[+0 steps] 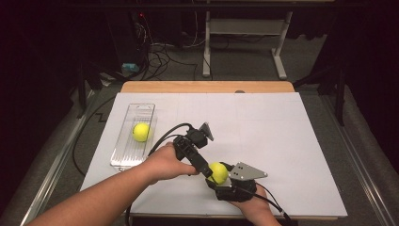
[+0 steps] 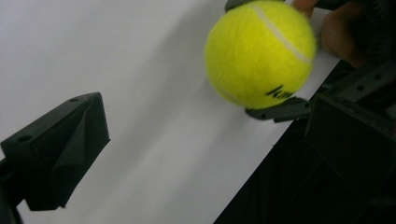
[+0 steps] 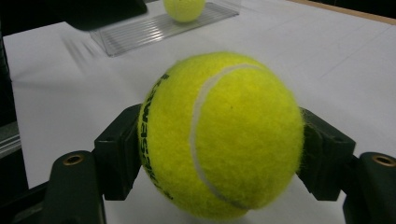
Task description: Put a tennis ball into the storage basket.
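A yellow tennis ball [image 1: 218,172] sits near the front of the white sheet, with my right gripper [image 1: 218,179] shut on it. In the right gripper view the ball [image 3: 219,135] is clamped between both black jaws just above the sheet. My left gripper [image 1: 206,169] reaches in from the left, right beside that ball. It stands open [image 2: 205,121], and the ball [image 2: 260,52] lies ahead and to the upper right, outside its jaws. A second tennis ball [image 1: 141,132] rests in a clear plastic tray [image 1: 126,155] at the left.
The white sheet [image 1: 282,136] covers the table, with a wooden edge [image 1: 207,86] at the far side. The tray [image 3: 154,30] and its ball [image 3: 184,8] lie beyond the held ball. Cables and a desk frame [image 1: 244,28] stand on the floor behind.
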The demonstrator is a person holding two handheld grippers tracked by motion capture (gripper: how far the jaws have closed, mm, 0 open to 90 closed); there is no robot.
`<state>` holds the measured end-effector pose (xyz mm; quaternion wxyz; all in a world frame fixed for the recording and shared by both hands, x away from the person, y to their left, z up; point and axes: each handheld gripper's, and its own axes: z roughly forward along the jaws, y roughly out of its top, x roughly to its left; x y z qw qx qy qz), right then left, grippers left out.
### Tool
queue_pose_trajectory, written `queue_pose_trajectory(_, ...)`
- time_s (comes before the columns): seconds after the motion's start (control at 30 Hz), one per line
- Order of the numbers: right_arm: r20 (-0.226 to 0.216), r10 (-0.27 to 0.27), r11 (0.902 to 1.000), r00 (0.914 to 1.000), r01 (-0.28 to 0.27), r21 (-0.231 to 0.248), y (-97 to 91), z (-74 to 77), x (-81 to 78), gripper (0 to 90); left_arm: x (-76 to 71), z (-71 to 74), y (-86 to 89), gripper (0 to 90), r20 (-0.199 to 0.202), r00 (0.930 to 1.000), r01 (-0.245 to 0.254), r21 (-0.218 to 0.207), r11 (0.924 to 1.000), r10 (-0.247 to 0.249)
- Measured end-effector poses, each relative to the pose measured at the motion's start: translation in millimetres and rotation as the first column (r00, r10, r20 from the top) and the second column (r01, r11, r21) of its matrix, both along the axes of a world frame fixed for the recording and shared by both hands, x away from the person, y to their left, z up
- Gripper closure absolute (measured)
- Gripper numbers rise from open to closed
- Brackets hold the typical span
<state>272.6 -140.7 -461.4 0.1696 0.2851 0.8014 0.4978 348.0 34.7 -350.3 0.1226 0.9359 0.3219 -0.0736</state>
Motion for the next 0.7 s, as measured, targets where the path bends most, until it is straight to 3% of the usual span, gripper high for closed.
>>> queue_pose_trajectory(0.5, 0.044, 0.008, 0.9987, 0.999, -0.01, 0.05, 6.9, 7.9, -3.4, 27.2, 2.9, -19.9, -27.9, 2.9, -0.057, 0.998, 0.028, -0.001, 0.9996, -0.028)
queue_pose_trajectory(0.7, 0.051, 0.006, 0.999, 0.9987, -0.008, 0.043, 6.0, 8.4, -2.9, 27.1, 4.2, -21.9, -28.4, 14.1, -0.089, 0.9946, 0.051, -0.037, 0.998, -0.054)
